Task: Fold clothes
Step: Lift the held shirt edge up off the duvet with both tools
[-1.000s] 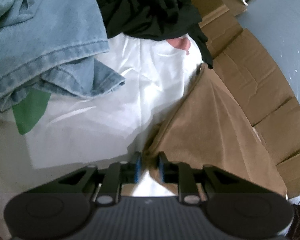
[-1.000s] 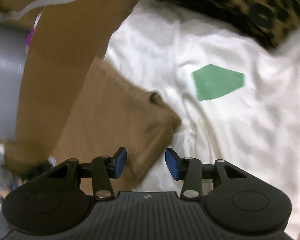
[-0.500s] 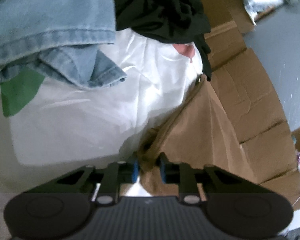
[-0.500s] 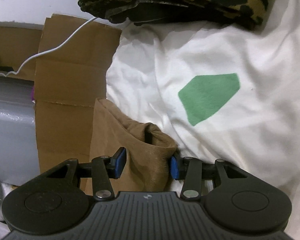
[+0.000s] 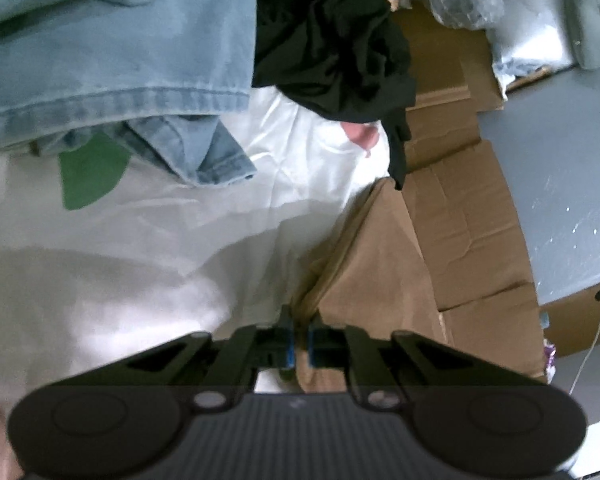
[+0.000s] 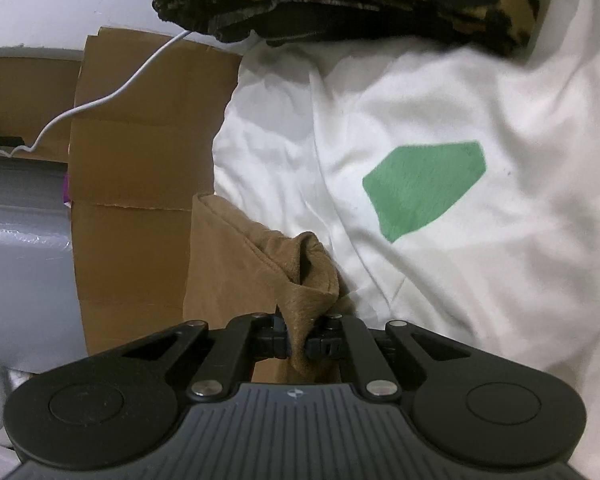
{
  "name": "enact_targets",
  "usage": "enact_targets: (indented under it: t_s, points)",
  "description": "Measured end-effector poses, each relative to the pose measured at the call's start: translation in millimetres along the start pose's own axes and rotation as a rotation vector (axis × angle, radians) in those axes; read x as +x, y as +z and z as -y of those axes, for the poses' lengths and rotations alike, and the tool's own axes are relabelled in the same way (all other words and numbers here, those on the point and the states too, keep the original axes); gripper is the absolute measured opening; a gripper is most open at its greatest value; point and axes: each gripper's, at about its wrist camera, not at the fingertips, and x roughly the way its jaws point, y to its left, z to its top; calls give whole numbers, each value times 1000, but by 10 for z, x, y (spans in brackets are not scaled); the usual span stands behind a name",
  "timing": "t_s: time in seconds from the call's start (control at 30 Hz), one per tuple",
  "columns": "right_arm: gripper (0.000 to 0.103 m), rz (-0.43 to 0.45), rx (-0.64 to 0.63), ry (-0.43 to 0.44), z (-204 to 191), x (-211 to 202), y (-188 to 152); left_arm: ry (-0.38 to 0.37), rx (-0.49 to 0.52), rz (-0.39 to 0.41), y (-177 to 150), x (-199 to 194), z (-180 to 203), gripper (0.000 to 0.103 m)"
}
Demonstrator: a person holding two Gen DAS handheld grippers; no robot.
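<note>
No readable writing is showing. Your left gripper is pinching an edge of the thin tan-brown garment, jaws nearly together; your right gripper is clamping its bunched corner. The garment is lying across flattened brown cardboard beside the white cloth with a green patch.

Both grippers look the same tbh: left gripper & right gripper are black plastic w/ ribbed housing, silver screws, blue pads.
</note>
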Motion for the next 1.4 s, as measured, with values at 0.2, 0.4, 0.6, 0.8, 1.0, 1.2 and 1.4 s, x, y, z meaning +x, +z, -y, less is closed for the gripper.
enact_targets:
  t_s: [0.2, 0.4, 0.6, 0.8, 1.0, 1.2, 1.4]
  points:
    - [3, 6, 29, -24, 25, -195, 18, 26, -37, -7, -83, -302, 25, 6]
    - [3, 9, 85, -73, 109, -481, -1, 56, -82, -18, -167, -533, -51, 5]
    - [3, 34, 76, -103, 120, -914, -53, 72, -65, -38, -259, -781, -50, 6]
    - [3, 51, 141, -118, 277, -1268, -122, 89, -71, -73, -329, -1007, -45, 5]
    - [3, 61, 187, -139, 411, -1577, -162, 141, 30, -122, -306, -1192, 92, 6]
    - [3, 63, 184, -165, 505, -1751, -226, 145, 75, -154, -339, -1330, 59, 6]
    - [3, 65, 178, -192, 596, -1913, -292, 151, 119, -193, -369, -1382, -61, 6]
